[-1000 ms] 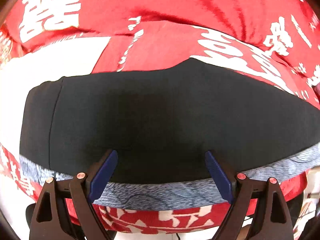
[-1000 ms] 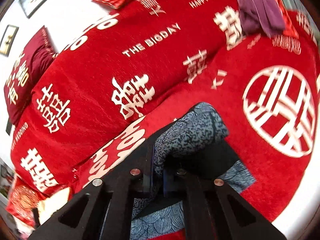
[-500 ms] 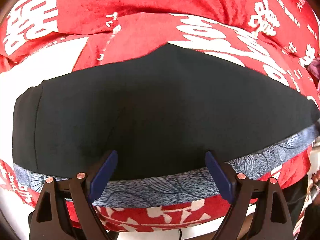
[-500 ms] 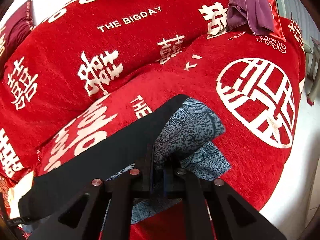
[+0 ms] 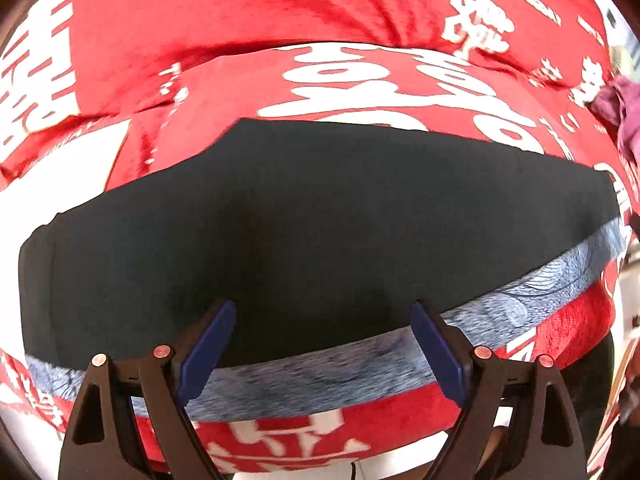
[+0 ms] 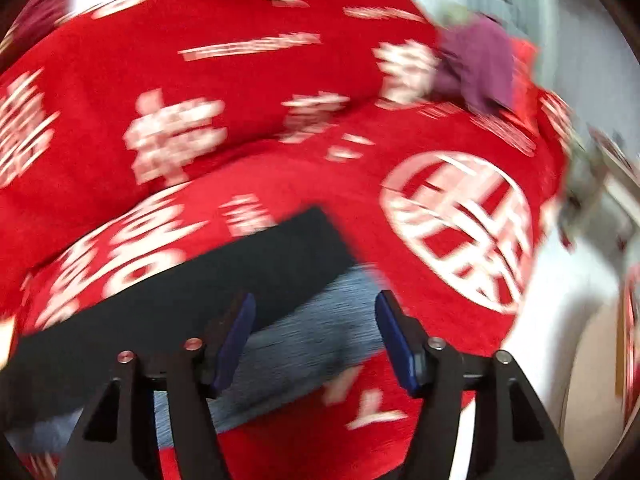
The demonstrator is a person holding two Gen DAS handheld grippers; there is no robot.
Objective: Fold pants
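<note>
Mid-fold, by the look of it: a lengthwise fold laid down, edge just let go. Right gripper (image 6: 314, 334) jaws just been opening, now standing wide, nothing pinched; blue patterned cloth lying below and between the fingers, no pad pressing on it. Left gripper (image 5: 320, 344) also spread wide and empty, poised above the near edge of the pants (image 5: 312, 232).

Pants lying flat on the red cover (image 5: 280, 20), stretched crosswise ahead of both sets of fingers. Mostly plain black on top, with a narrow band of blue-grey patterned fabric (image 5: 360, 364) showing along the near edge, right under the left fingertips. Surface smooth, no big wrinkles; one end squared off beyond the right fingers. Right view blurred, so fine detail there lost.

Next move likely calls for a pinch at one short end, both layers caught together, then carried across toward the other end. Purple cloth (image 6: 476, 64) well beyond, out of the way.
</note>
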